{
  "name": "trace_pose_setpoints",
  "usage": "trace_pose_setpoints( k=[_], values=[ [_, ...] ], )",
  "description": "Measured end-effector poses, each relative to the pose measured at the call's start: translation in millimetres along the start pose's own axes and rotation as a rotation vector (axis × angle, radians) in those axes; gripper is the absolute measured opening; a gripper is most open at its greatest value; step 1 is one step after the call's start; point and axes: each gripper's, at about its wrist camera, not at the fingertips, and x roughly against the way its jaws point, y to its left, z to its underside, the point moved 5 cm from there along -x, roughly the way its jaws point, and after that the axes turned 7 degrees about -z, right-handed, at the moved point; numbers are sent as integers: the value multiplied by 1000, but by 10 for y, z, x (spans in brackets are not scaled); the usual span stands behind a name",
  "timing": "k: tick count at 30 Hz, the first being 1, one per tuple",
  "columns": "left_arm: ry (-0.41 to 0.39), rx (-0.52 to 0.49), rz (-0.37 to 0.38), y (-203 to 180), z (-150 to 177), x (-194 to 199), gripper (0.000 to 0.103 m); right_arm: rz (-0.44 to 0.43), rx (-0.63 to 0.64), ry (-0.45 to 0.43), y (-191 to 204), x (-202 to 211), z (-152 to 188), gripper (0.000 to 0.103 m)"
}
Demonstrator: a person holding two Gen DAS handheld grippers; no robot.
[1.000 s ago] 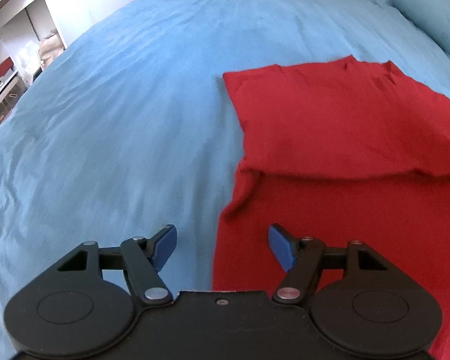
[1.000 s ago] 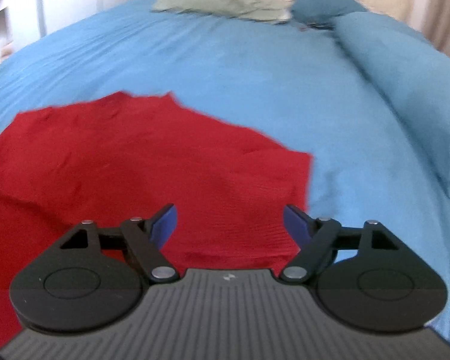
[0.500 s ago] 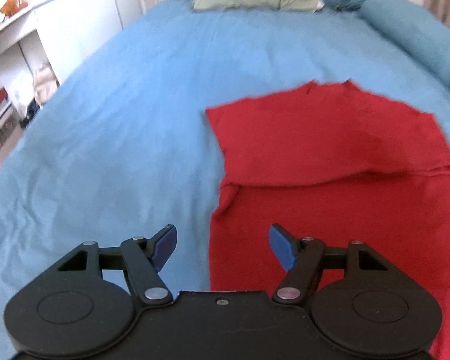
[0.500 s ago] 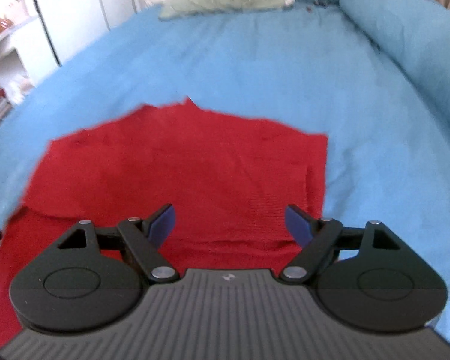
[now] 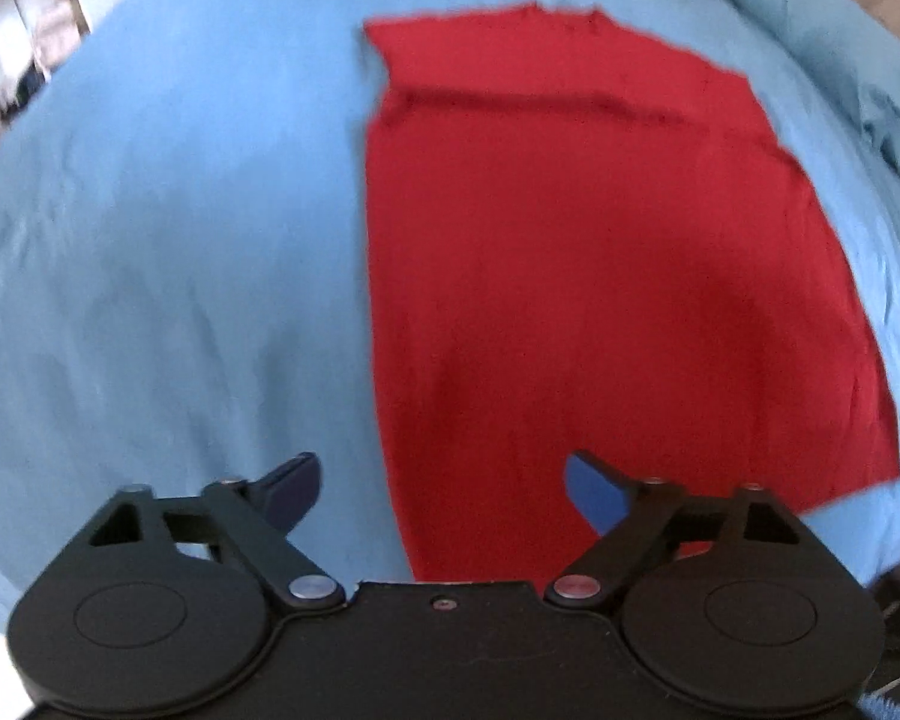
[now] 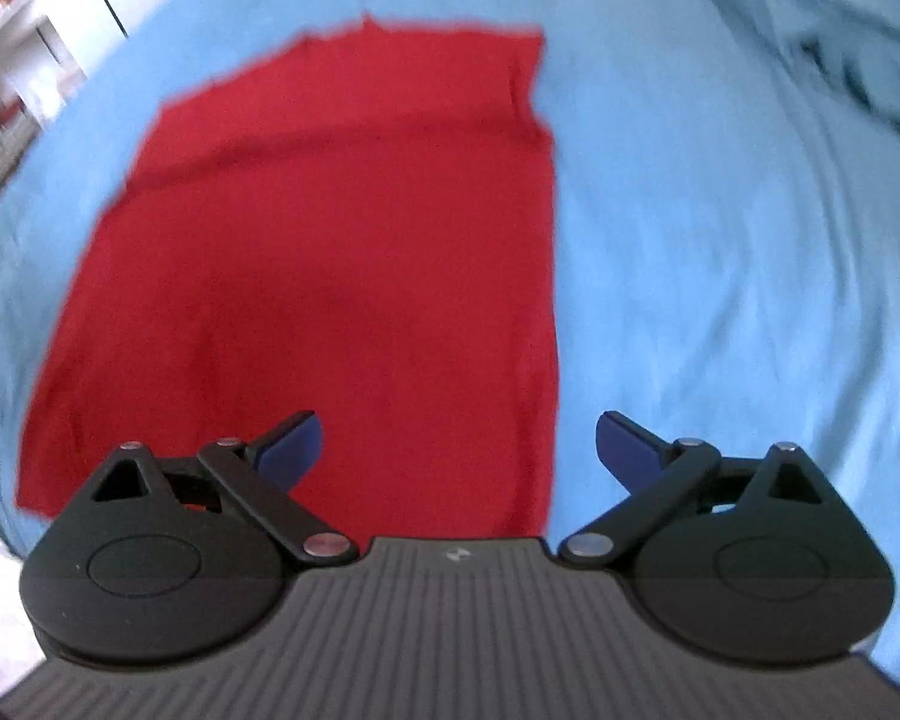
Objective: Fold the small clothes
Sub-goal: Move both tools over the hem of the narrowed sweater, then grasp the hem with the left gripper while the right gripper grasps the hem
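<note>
A red garment [image 5: 600, 264] lies flat on the blue bedspread [image 5: 168, 252], with a folded band across its far end. It also shows in the right wrist view [image 6: 330, 276]. My left gripper [image 5: 441, 492] is open and empty, held above the garment's near left edge. My right gripper [image 6: 456, 450] is open and empty, held above the garment's near right edge. Both views are blurred by motion.
The bedspread also shows in the right wrist view [image 6: 720, 240]. White shelves [image 6: 12, 60] stand off the bed at the far left. A rumpled blue duvet roll [image 6: 840, 48] lies at the far right. The bed's near edge is just below both grippers.
Both grippers have pulled back toward the near edge of the bed and tilted down. More of the garment shows, down to its near hem. Both stay open.
</note>
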Motion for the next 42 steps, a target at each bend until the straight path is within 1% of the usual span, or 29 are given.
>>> trace_pose_setpoints(
  k=[1, 3, 5, 6, 7, 8, 9, 11, 13, 16, 18, 20, 23, 24, 25, 26, 27, 29, 31, 32, 33, 35, 37, 39, 42],
  values=[
    [13, 6, 1, -8, 52, -53, 81, 13, -16, 25, -1, -19, 153, 103],
    [35, 31, 8, -27, 126, -157, 79, 22, -48, 68, 5, -71, 400, 103],
    [36, 30, 7, -54, 165, -234, 78, 32, -76, 110, 7, -123, 589, 97],
    [36, 19, 2, -87, 163, -268, 74, 43, -85, 127, 23, -160, 654, 95],
    [41, 7, 2, -118, 175, -306, 67, 50, -86, 134, 14, -151, 723, 92],
    [49, -3, 8, -153, 176, -342, 63, 60, -86, 141, 12, -162, 763, 88],
    [56, -10, 9, -186, 199, -368, 59, 65, -89, 146, 8, -179, 774, 86],
    [48, -23, -3, -219, 210, -402, 59, 67, -103, 157, -9, -209, 822, 82],
    [45, -17, -6, -218, 221, -407, 59, 66, -107, 171, -22, -261, 823, 81],
    [54, -6, -8, -217, 257, -394, 56, 59, -109, 196, -43, -300, 853, 80],
    [58, -21, -7, -210, 286, -419, 53, 53, -115, 200, -40, -295, 865, 80],
    [62, -21, -2, -210, 292, -445, 51, 43, -128, 201, -57, -301, 855, 77],
    [69, -22, -1, -186, 260, -439, 41, 36, -143, 205, -92, -311, 869, 73],
    [70, -28, -4, -183, 250, -431, 33, 31, -150, 207, -94, -308, 877, 72],
    [73, -30, -5, -171, 223, -419, 22, 25, -157, 211, -160, -355, 841, 71],
    [79, -24, -2, -162, 222, -409, 17, 21, -162, 213, -188, -357, 830, 68],
    [85, -14, 3, -151, 250, -399, 10, 17, -167, 214, -194, -347, 822, 65],
    [92, 11, 8, -131, 243, -386, 9, 2, -175, 218, -199, -314, 805, 49],
    [97, 22, 8, -123, 242, -391, 8, -21, -186, 224, -217, -294, 779, 43],
    [99, 21, 7, -111, 238, -397, 7, -30, -184, 229, -298, -340, 746, 41],
    [101, 19, 4, -116, 225, -404, 7, -30, -178, 237, -299, -350, 750, 39],
    [104, 18, 2, -124, 208, -389, 6, -40, -177, 241, -309, -367, 744, 23],
    [101, 14, 14, -112, 173, -343, 6, -50, -180, 238, -292, -360, 720, 22],
    [81, -5, 6, -89, 89, -228, 6, -59, -170, 230, -280, -302, 680, 22],
    [43, 30, 25, -34, -139, 14, 6, -119, -225, 201, -350, -123, 562, 21]
  ],
)
